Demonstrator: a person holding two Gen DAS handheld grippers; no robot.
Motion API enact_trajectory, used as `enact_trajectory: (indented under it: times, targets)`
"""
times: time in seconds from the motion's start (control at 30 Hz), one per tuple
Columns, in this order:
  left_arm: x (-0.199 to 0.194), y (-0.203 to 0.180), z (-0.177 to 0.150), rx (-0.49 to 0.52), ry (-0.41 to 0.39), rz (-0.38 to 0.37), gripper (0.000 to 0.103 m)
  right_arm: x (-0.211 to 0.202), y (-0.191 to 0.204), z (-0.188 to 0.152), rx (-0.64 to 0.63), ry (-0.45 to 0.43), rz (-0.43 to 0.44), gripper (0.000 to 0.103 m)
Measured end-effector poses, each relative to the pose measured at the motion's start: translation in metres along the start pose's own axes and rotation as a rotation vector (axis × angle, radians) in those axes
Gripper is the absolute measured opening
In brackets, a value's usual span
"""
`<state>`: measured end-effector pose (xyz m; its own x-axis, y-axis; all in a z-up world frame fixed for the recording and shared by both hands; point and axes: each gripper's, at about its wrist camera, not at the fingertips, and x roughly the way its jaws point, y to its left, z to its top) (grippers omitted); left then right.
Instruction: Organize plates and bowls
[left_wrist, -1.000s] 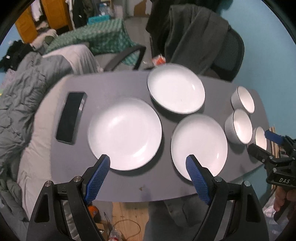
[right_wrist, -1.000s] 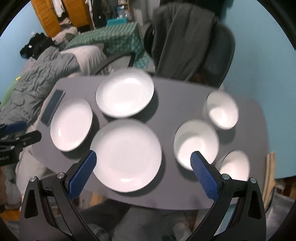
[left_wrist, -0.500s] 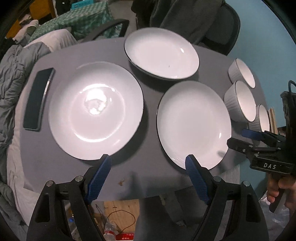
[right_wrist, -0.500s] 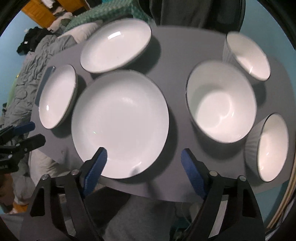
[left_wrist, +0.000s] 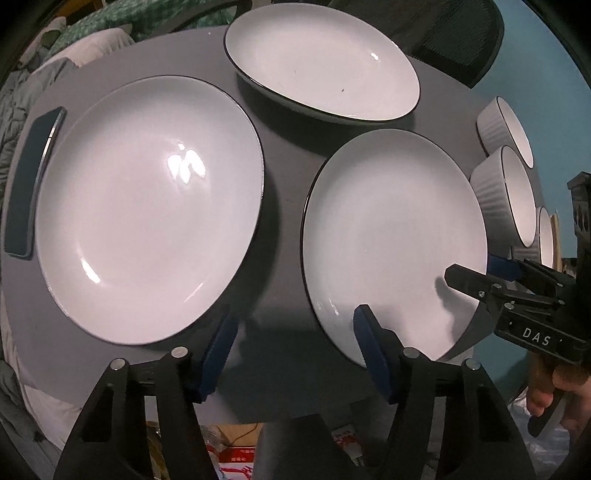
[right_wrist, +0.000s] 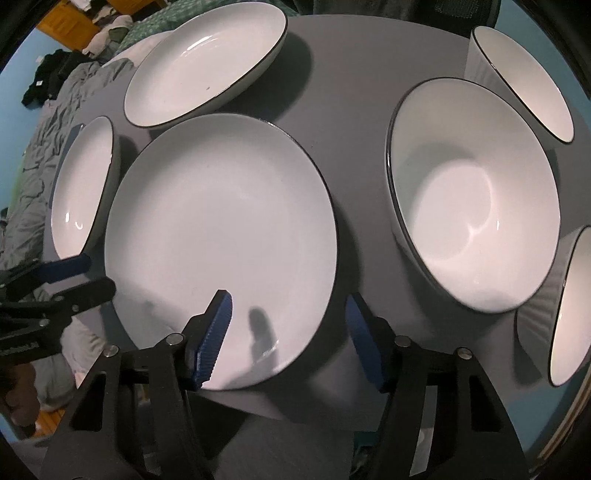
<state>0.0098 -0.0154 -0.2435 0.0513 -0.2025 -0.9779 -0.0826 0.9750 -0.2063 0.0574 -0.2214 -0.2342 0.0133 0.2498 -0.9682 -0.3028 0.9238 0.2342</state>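
White round plate with a dark rim (right_wrist: 221, 236) sits on the grey table (left_wrist: 284, 206). The right gripper (right_wrist: 288, 332) and left gripper (left_wrist: 291, 343) are closing over its near edge, not pinching yet. Next, squeeze and lift onto another plate

The round table (left_wrist: 288, 155) is plain matte grey. On it, the three glossy ceramic plates are white with a thin black line around each rim: one towards the left edge (left_wrist: 147, 206), one at the far edge (left_wrist: 321, 62), one near the front edge (left_wrist: 391, 236). The three ribbed ceramic bowls along the right edge (right_wrist: 476, 199) are white inside, pale grey outside, black-rimmed too. The flat phone (left_wrist: 29, 177) at the left edge is black. Both grippers' finger pads (right_wrist: 214, 336) are blue and finely ridged, on black frames.
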Motion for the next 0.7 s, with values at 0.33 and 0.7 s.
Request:
enact_trajectory:
  times: [0.33,0.7]
  targets:
    - [0.014,0.0,0.021,-0.026,0.033,-0.008,0.049,0.009,-0.004,0.006,0.003,0.006,-0.028,0.042]
    - [0.026,-0.004,0.034,-0.065,0.066,-0.052,0.021,0.006,-0.012,0.004,0.008,0.007,-0.016,0.039]
